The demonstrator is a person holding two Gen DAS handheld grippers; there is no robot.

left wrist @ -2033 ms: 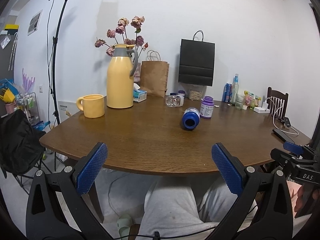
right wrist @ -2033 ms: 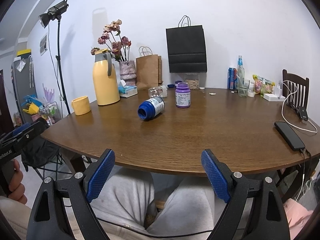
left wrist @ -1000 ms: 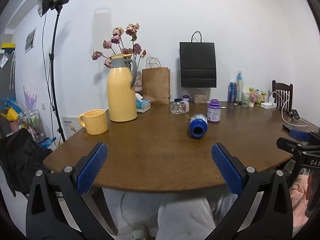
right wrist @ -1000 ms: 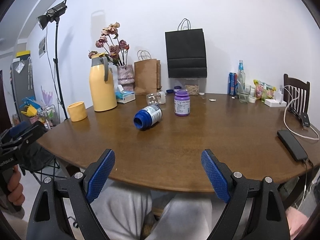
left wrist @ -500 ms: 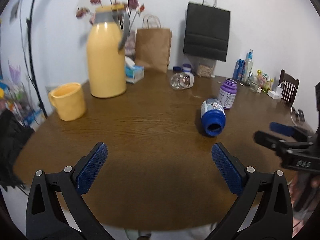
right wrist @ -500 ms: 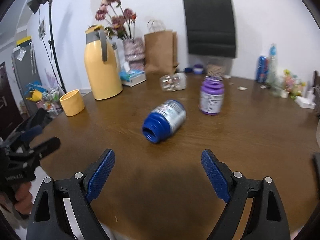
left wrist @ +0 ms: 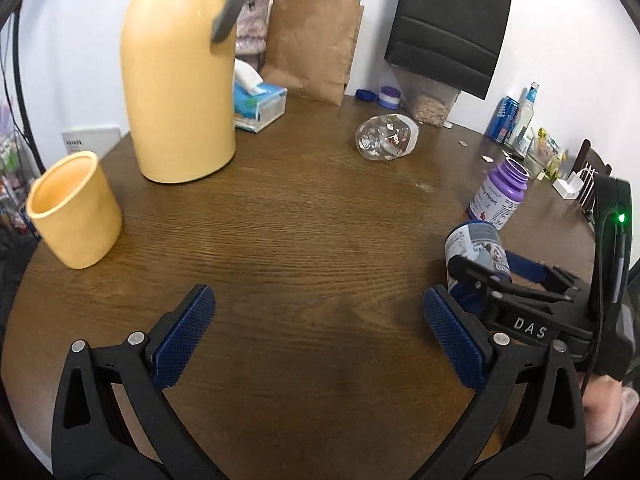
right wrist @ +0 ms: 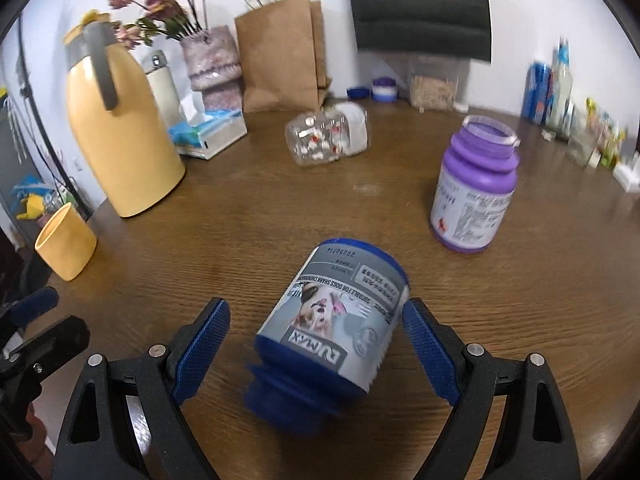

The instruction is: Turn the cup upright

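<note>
A blue bottle-shaped container (right wrist: 332, 328) with a grey dog label lies on its side on the brown table (right wrist: 280, 232), its open mouth toward me. My right gripper (right wrist: 316, 344) is open with its blue pads either side of the container, not touching it. In the left wrist view the same container (left wrist: 476, 248) lies at the right, partly hidden behind the right gripper's fingers (left wrist: 520, 280). My left gripper (left wrist: 320, 336) is open and empty over bare table, left of the container.
A purple bottle (right wrist: 476, 196) stands upright behind the container. A clear jar (right wrist: 328, 136) lies on its side farther back. A yellow cup (left wrist: 72, 212) and yellow thermos (left wrist: 180, 76) stand at the left. Paper bags, a tissue box and a vase line the wall.
Both grippers moved forward and down over the table. The right gripper closed in until the blue container lies between its open fingers. The container has not moved.
</note>
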